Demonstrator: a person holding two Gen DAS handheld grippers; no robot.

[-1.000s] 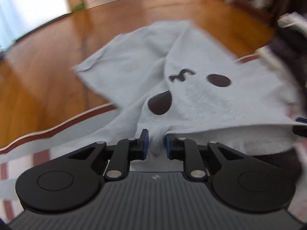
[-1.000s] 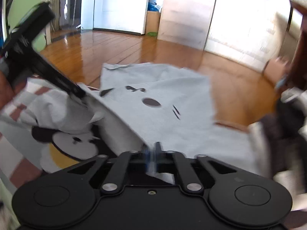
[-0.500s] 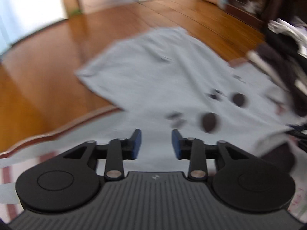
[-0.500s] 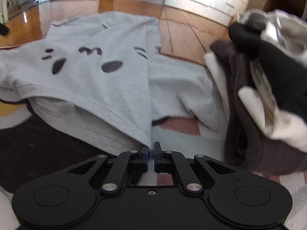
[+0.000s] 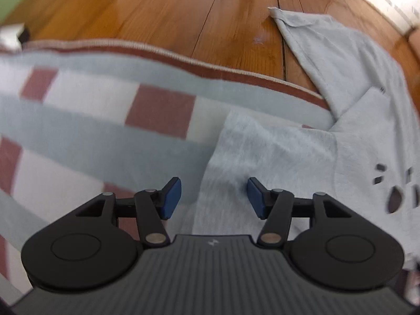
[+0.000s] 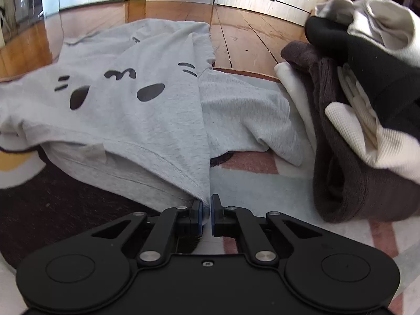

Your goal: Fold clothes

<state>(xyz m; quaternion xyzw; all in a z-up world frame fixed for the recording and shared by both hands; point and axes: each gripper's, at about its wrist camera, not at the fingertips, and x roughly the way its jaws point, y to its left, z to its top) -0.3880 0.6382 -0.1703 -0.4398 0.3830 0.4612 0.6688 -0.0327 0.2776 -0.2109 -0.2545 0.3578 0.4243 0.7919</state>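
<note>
Low centre of the right view, my right hand-held gripper [image 6: 206, 211] pinches the grey shirt's [image 6: 126, 110] hem on the rug [image 6: 262, 191]; my left hand-held gripper [image 5: 214, 197] is opening, empty, above its edge. Tugging one-sided could bunch it.

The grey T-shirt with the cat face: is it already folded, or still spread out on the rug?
Mostly spread out, not folded: the grey T-shirt lies face up on the rug, one sleeve out, its hem corner pinched in the right gripper.

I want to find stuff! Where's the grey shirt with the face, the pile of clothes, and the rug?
Shirt [image 6: 147, 120]: right wrist view, on its front below the printed face.
Pile [image 6: 341, 173]: right wrist view, on the dark brown garment.
Rug [image 5: 86, 131]: left wrist view, on a pale stripe.
</note>
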